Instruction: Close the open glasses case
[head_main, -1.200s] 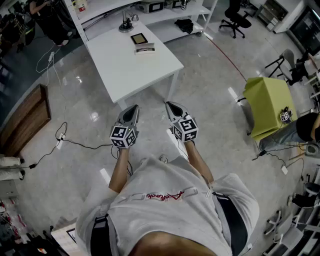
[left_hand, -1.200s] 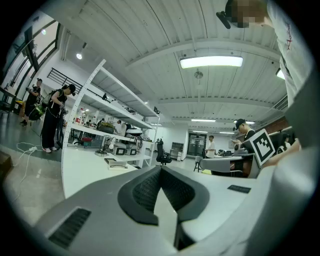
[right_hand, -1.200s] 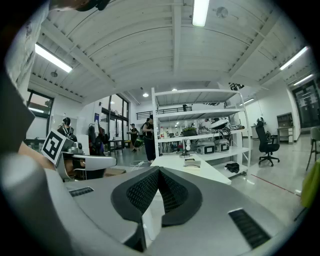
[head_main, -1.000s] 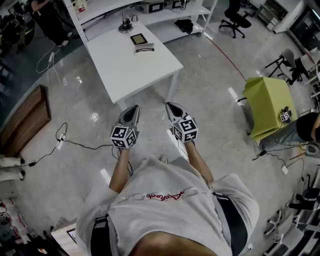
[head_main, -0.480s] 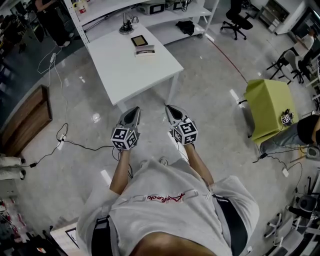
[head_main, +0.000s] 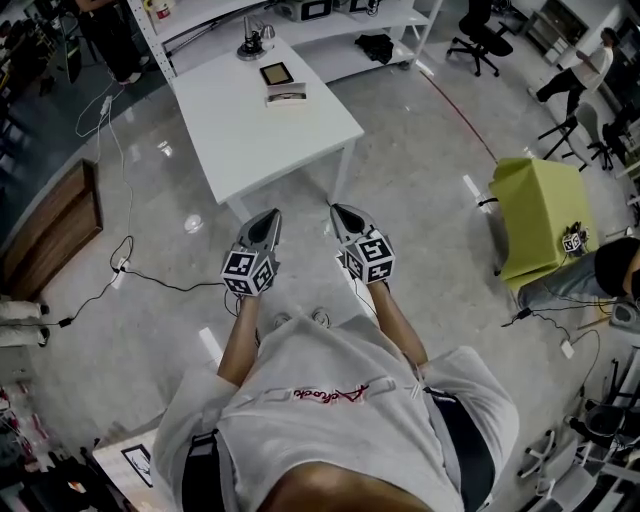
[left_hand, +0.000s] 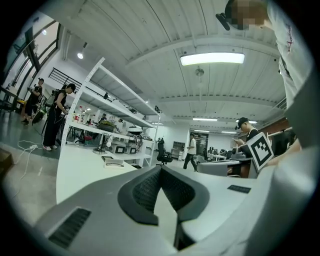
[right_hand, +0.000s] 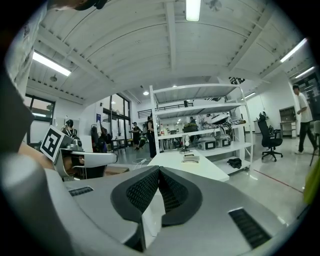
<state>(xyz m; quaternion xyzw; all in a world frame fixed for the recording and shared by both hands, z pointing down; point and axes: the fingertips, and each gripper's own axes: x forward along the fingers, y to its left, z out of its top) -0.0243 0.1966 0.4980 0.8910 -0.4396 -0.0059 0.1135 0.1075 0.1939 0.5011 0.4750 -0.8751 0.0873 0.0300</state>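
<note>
The open glasses case (head_main: 286, 95) lies on the far half of a white table (head_main: 250, 140), with a dark square item (head_main: 276, 73) just behind it. It shows small in the left gripper view (left_hand: 114, 162) and in the right gripper view (right_hand: 190, 159). My left gripper (head_main: 265, 218) and right gripper (head_main: 346, 212) hang side by side over the floor, short of the table's near edge and well away from the case. Both point level at the table. The left gripper (left_hand: 160, 168) and the right gripper (right_hand: 159, 170) are shut with nothing held.
A small stand (head_main: 252, 45) sits at the table's far end, before white shelving (head_main: 330, 20). Cables (head_main: 130, 275) trail over the floor at left beside a wooden board (head_main: 50, 235). A yellow-green covered box (head_main: 540, 215) and seated people are at right.
Both grippers have edged a little forward toward the table, still side by side. Their jaws look the same. The case has not moved.
</note>
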